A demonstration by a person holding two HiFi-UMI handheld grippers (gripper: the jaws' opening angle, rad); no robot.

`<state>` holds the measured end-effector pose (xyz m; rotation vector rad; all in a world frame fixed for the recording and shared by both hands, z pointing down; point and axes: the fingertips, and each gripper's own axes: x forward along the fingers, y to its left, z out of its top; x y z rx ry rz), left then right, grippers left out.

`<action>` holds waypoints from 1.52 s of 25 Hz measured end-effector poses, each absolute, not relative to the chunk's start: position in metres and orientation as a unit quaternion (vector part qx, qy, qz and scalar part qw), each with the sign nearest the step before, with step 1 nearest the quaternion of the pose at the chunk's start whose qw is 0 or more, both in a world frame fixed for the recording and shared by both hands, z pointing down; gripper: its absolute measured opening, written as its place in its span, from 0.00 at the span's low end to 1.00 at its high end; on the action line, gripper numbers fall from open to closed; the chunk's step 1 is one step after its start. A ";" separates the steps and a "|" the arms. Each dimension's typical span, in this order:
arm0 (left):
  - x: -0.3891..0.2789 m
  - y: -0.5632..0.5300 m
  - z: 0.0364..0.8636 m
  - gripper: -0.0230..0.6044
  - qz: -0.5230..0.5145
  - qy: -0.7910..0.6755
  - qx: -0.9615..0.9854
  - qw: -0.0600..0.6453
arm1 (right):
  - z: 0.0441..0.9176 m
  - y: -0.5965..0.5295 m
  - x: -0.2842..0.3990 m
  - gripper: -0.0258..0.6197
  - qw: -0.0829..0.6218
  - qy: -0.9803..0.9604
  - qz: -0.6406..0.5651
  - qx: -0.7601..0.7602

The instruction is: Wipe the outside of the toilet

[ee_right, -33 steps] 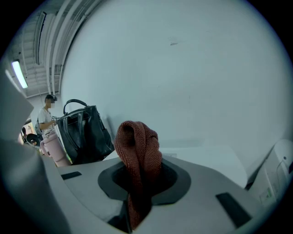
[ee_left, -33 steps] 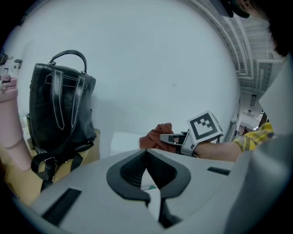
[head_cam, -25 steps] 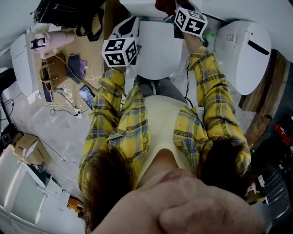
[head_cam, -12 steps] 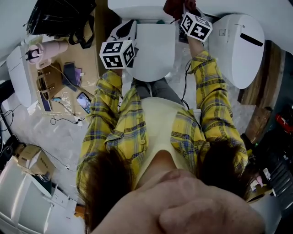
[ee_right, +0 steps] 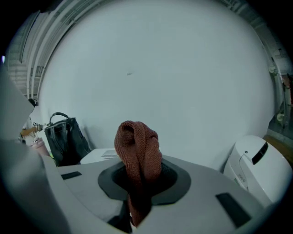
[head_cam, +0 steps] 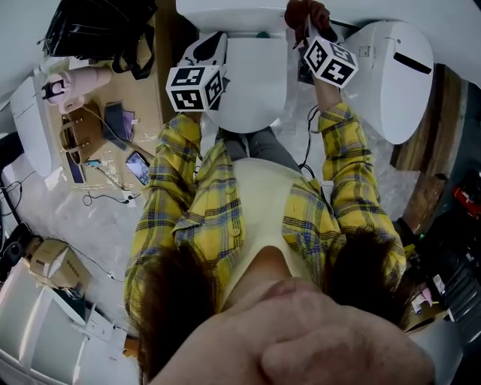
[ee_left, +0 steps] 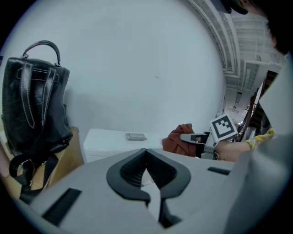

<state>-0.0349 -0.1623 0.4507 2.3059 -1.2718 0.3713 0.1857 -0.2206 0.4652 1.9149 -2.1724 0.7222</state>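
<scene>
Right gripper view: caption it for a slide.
The right tool grips a rust-red knitted cloth before a pale wall, black bag and toilet tank at left.

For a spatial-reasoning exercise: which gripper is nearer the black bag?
Left. The left gripper is right of the black bag; the right gripper, holding the cloth, is at the toilet tank's far side.

Cool, flat, dimmish light; shadows soft. Gripper views fisheye, corners black. Wall (ee_right: pixel 151 68) beyond right gripper (ee_right: pixel 137 183) evenly lit.
</scene>
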 end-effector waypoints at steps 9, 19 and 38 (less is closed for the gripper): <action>-0.076 -0.153 0.456 0.05 0.132 -0.502 0.817 0.249 | 0.441 -0.189 0.090 0.17 0.055 -0.803 0.234 0.546; -0.110 -0.139 0.469 0.05 0.132 -0.537 0.790 0.264 | 0.464 -0.194 -0.027 0.17 0.079 -0.857 0.251 0.443; -0.118 -0.130 0.480 0.05 0.134 -0.543 0.781 0.278 | 0.524 -0.236 -0.032 0.17 0.161 -0.834 0.277 0.450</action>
